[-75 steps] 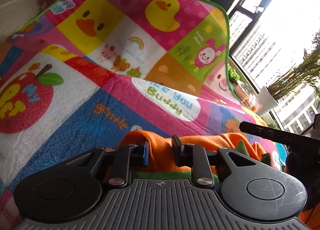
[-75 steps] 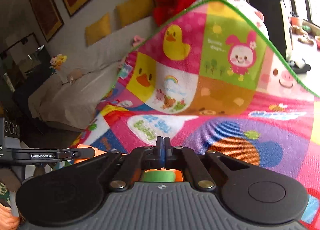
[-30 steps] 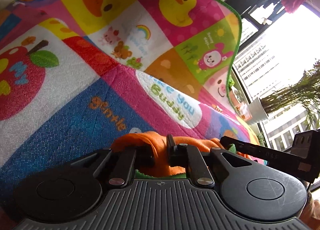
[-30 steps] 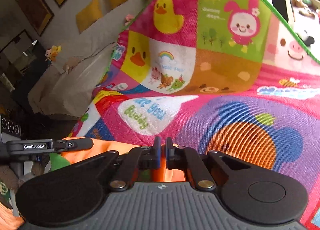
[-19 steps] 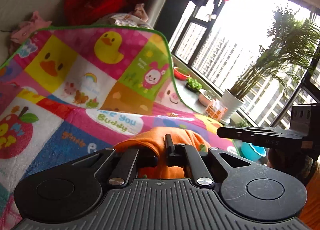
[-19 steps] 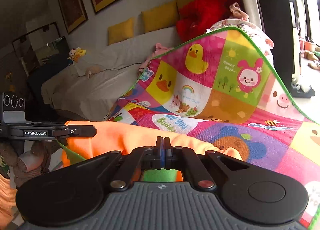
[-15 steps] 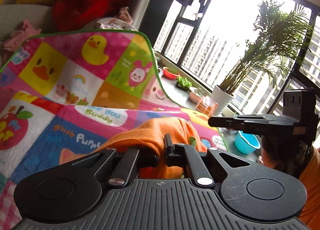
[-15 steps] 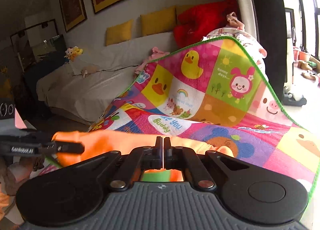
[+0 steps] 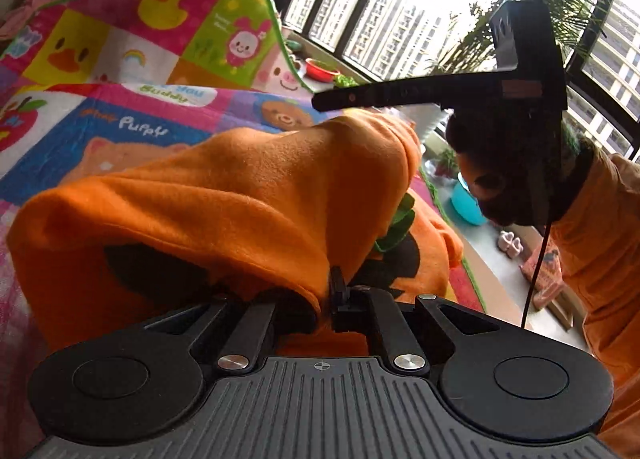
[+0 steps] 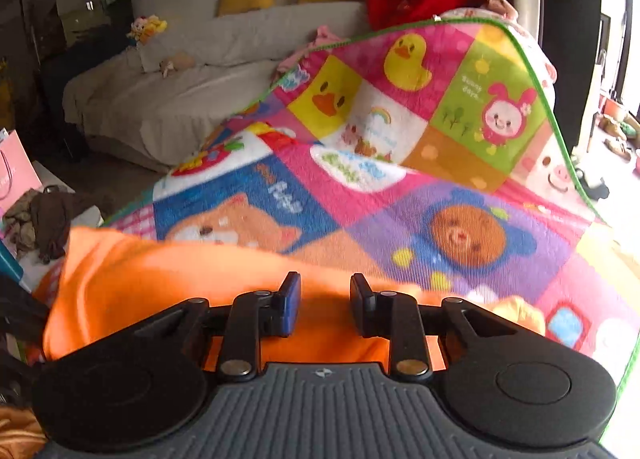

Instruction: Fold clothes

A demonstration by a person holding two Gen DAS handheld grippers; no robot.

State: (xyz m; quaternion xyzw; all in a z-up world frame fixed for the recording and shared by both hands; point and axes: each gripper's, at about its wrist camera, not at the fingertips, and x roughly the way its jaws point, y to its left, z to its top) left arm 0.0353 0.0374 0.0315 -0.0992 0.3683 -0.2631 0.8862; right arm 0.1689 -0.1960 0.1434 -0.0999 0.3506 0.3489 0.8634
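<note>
Over the near edge of the cartoon play mat, the orange garment hangs bunched between 2 tools. The left hand-held gripper is clamped tight on a fold of it; the right hand-held gripper is opening, orange cloth showing between its parted jaws but not pinched. Likely risk: with one side released, the garment sags from a single grip and the fold collapses or lands crooked. Readable on the mat: "Puppy", "Buddy", partly "you"

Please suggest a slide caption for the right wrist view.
Right gripper opening over the orange garment, with the cartoon play mat beyond.
</note>
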